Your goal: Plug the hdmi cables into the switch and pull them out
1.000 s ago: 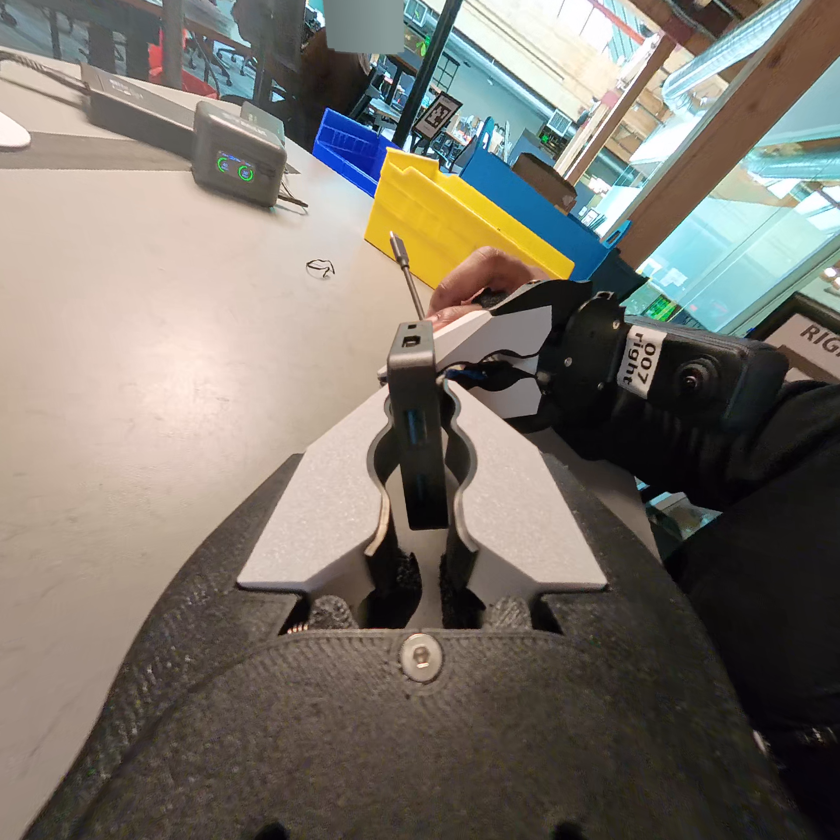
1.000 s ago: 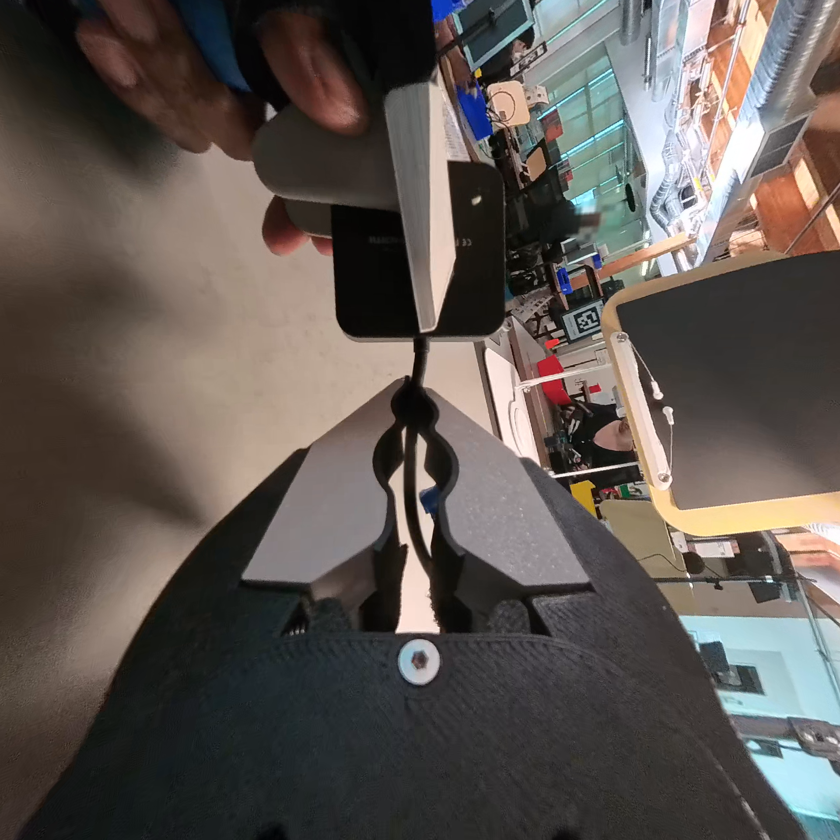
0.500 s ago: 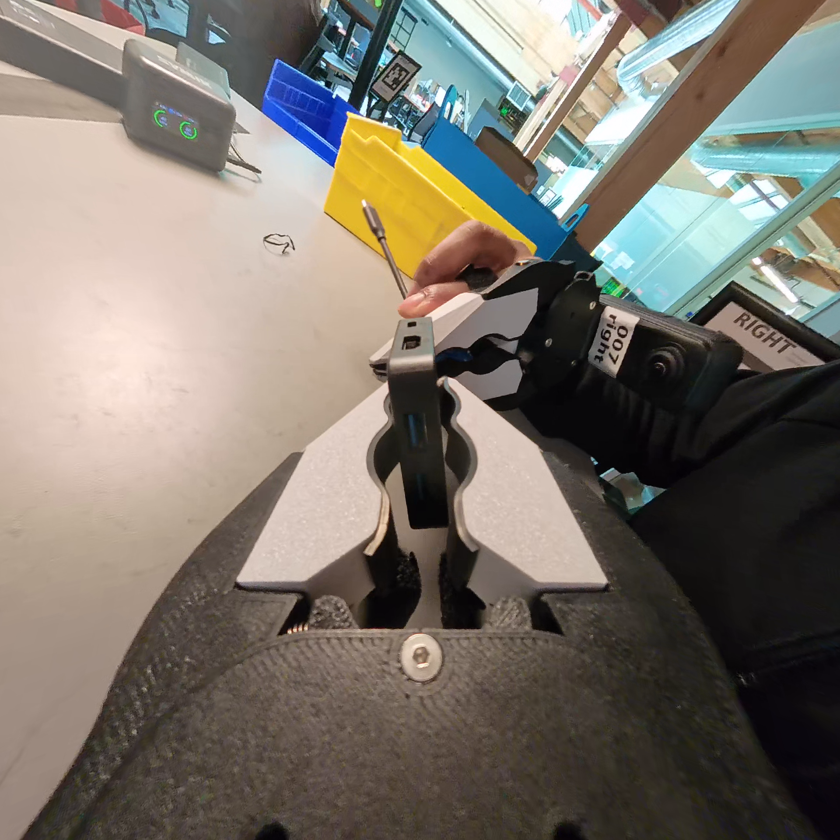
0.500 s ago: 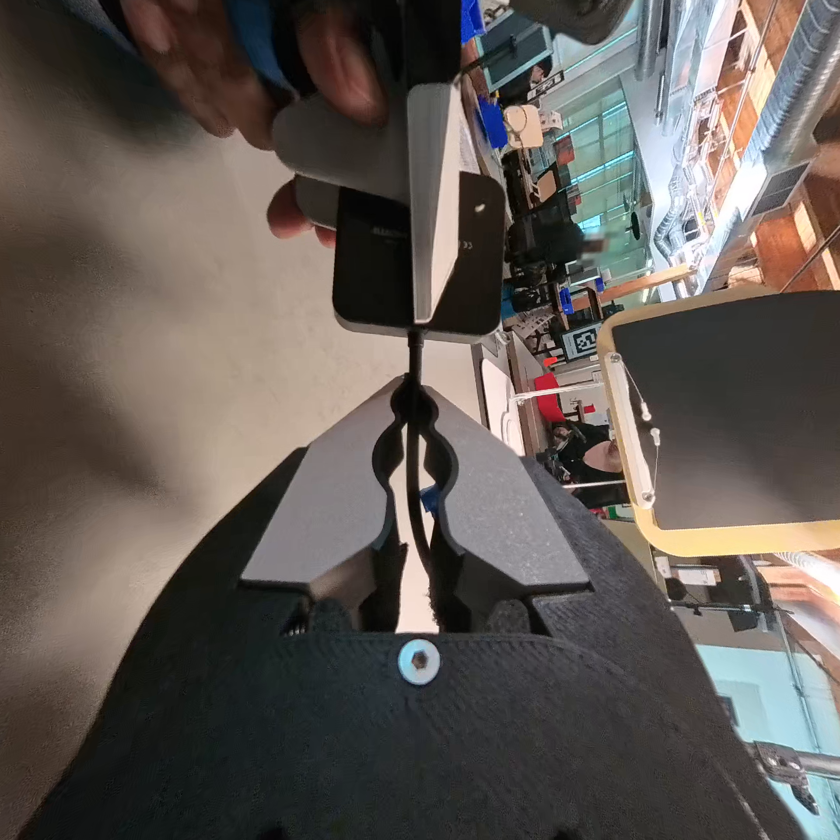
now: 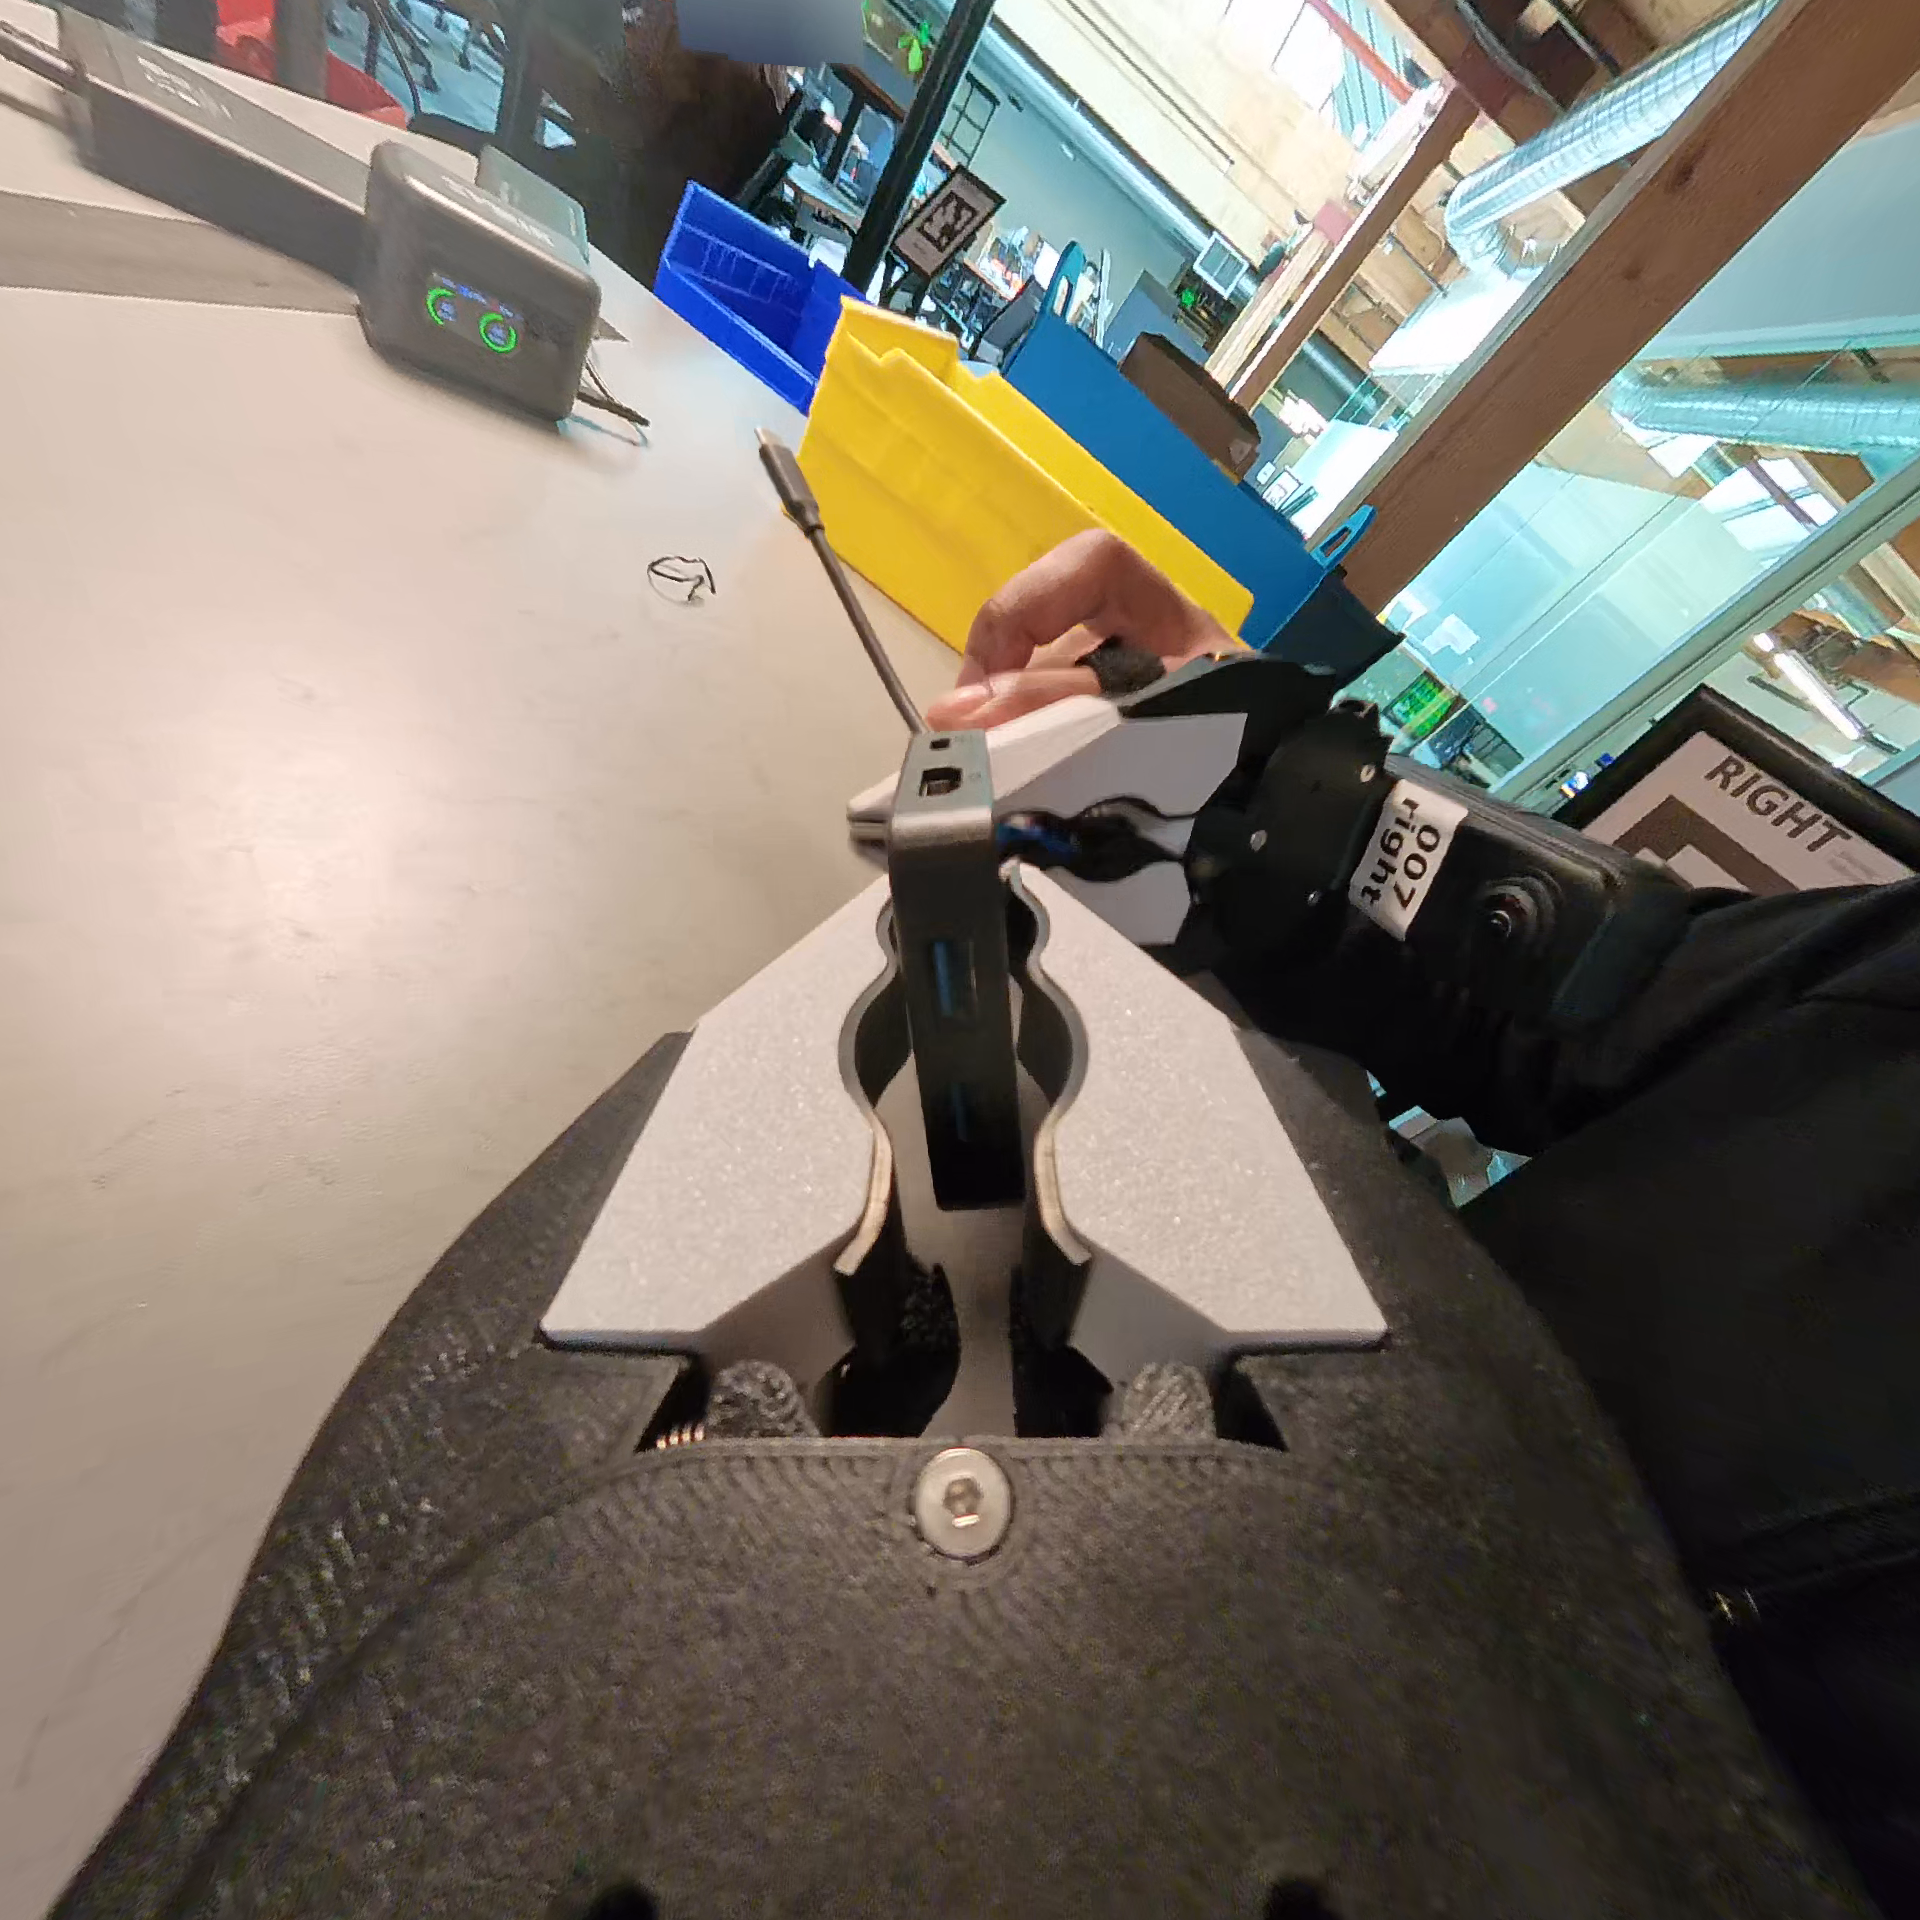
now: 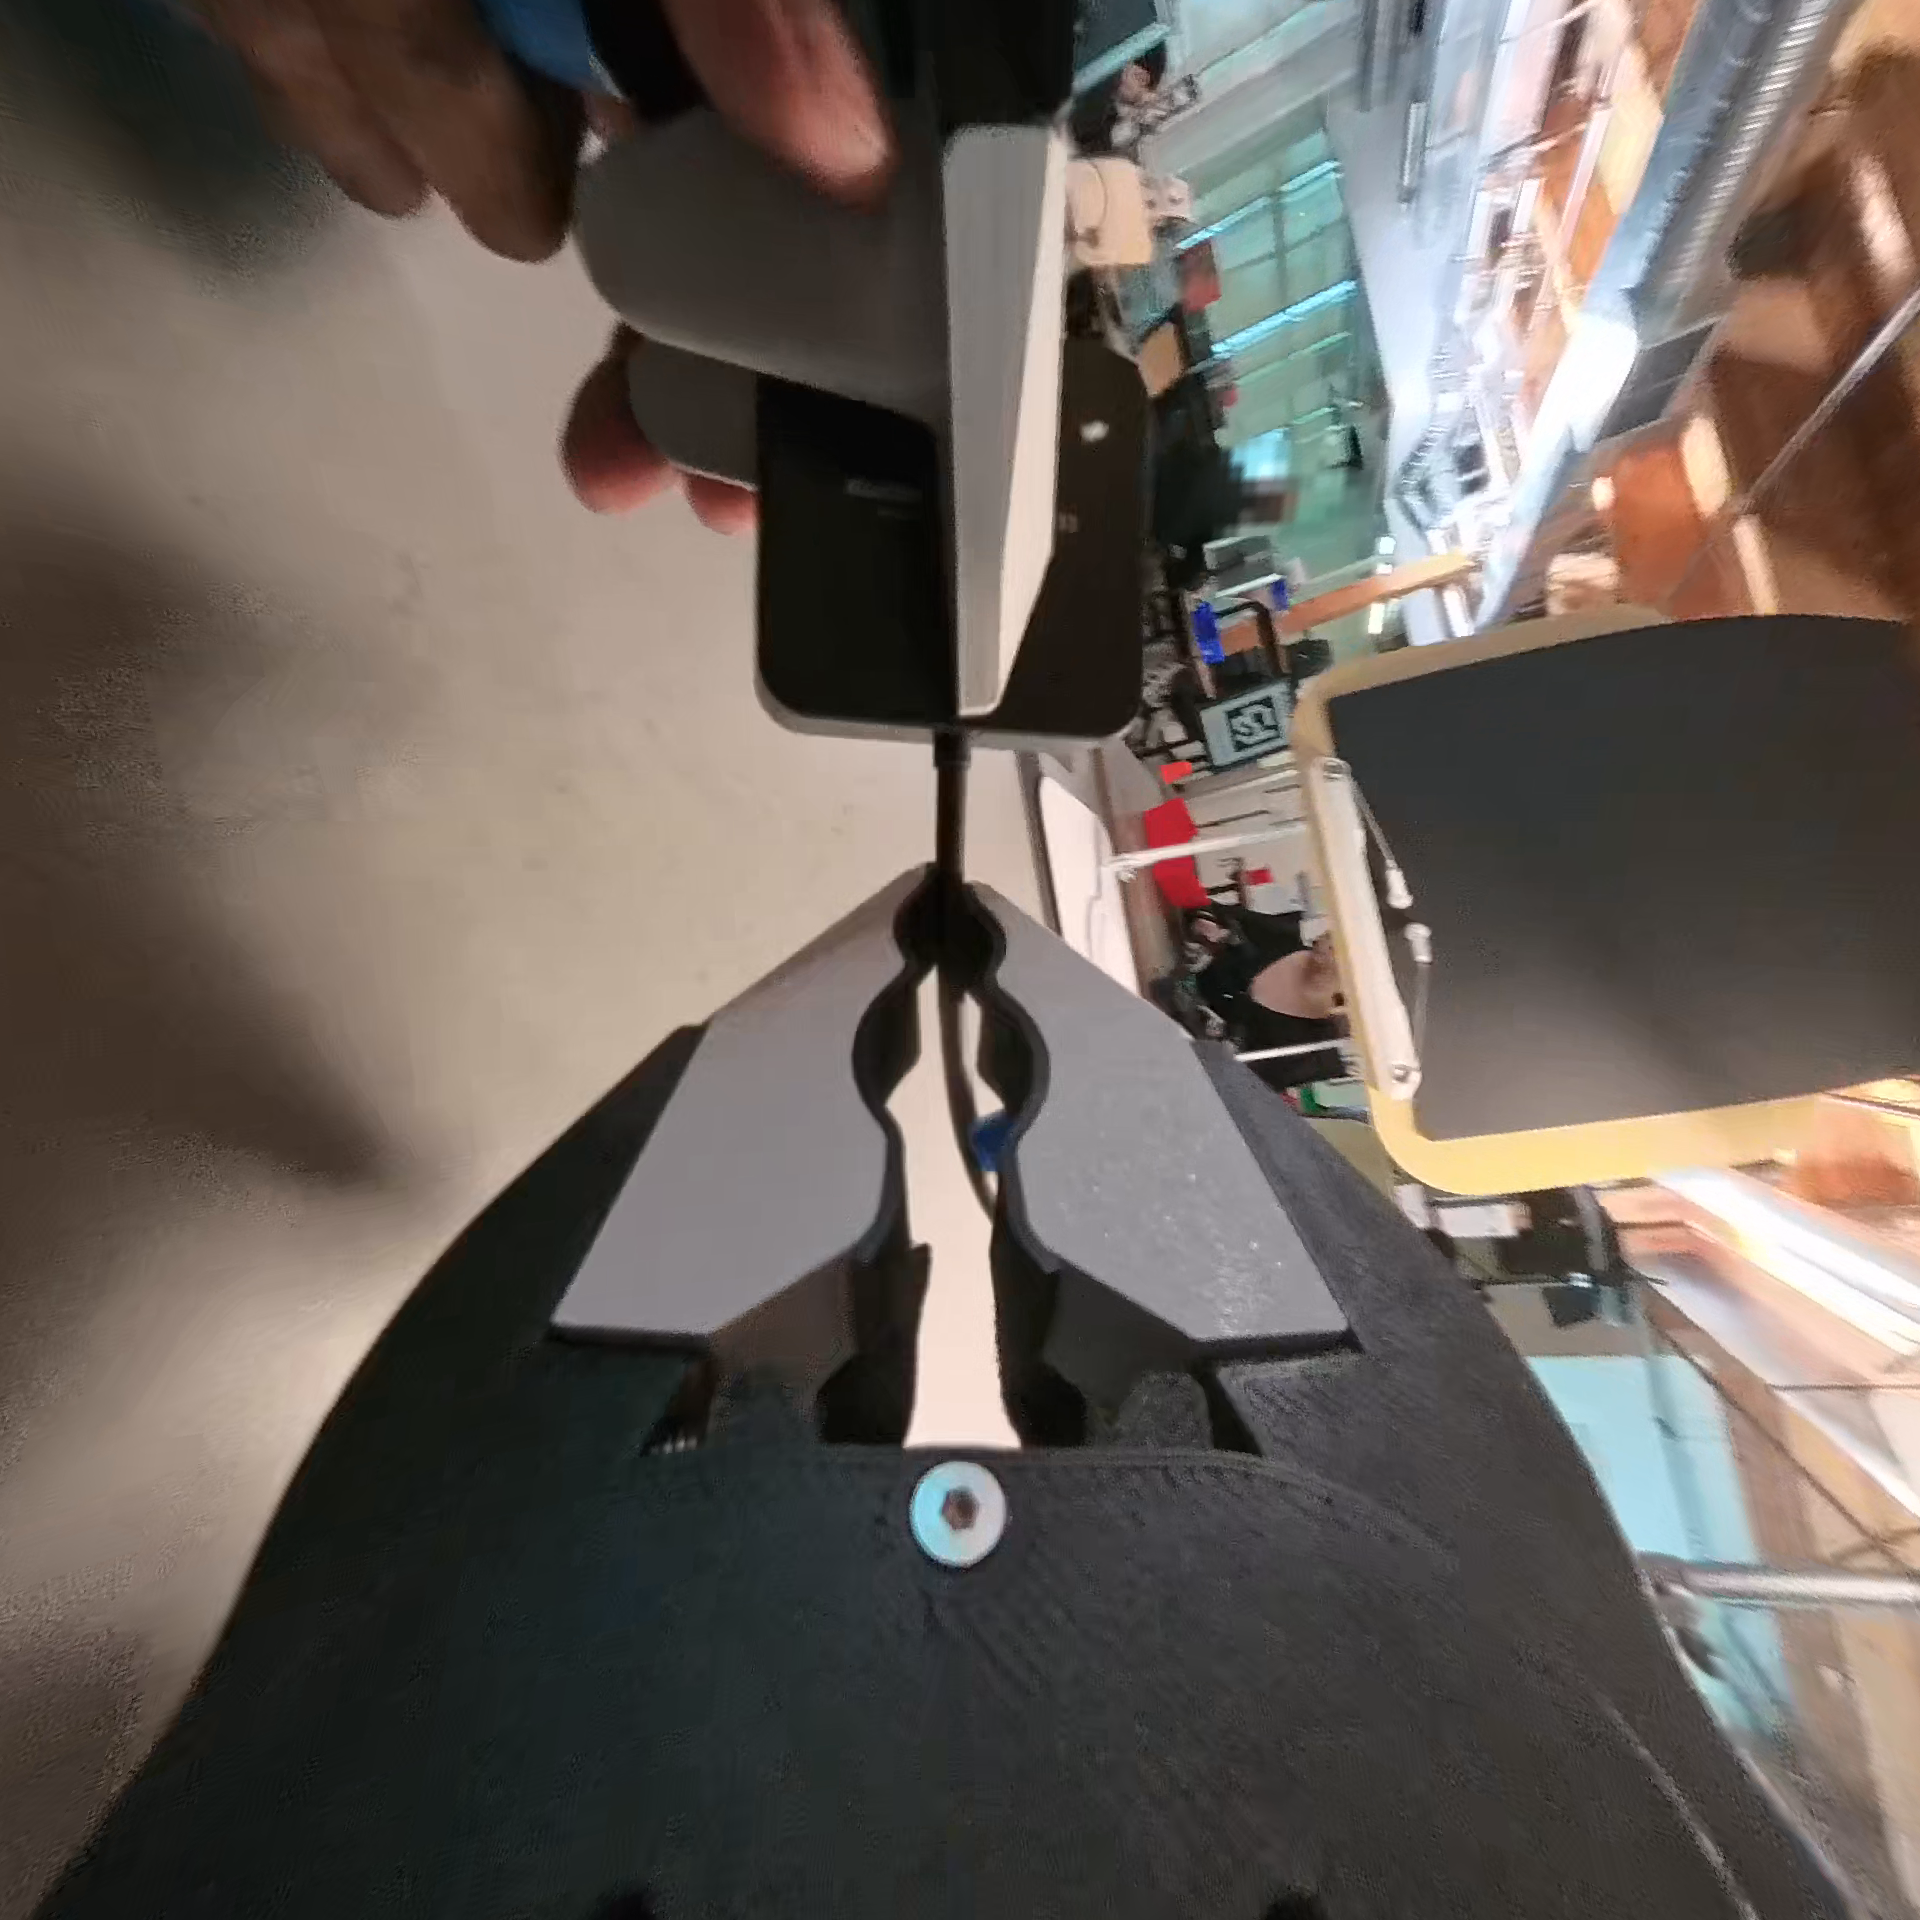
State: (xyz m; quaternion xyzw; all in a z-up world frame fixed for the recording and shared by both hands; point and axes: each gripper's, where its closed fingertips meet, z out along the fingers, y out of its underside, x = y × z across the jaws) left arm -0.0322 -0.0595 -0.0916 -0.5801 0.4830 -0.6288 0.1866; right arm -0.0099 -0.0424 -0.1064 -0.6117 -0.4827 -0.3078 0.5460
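Note:
My left gripper (image 5: 956, 894) is shut on the switch (image 5: 951, 997), a slim dark grey box held edge-on above the table (image 5: 312, 831). The switch's own short lead with a metal plug (image 5: 790, 478) sticks up past it. My right gripper (image 6: 951, 899) is shut on a thin black cable (image 6: 951, 821) that runs into the switch's (image 6: 852, 582) near edge. A blue piece (image 6: 992, 1132) sits between its fingers farther back. In the left wrist view the right gripper (image 5: 1039, 831) sits just right of the switch. In the right wrist view the left gripper's fingers (image 6: 1003, 416) clamp the switch.
A grey box with green lights (image 5: 473, 301), a yellow bin (image 5: 966, 488) and blue bins (image 5: 748, 281) stand along the table's far side. A small wire loop (image 5: 681, 577) lies on the table. A dark board with a tan frame (image 6: 1610, 883) is to the right. The grippers are tip to tip, or close to it.
Both grippers tilted and shifted slightly together. The stretch of cable between my right fingertips and the switch has grown a little. Both grasps held.

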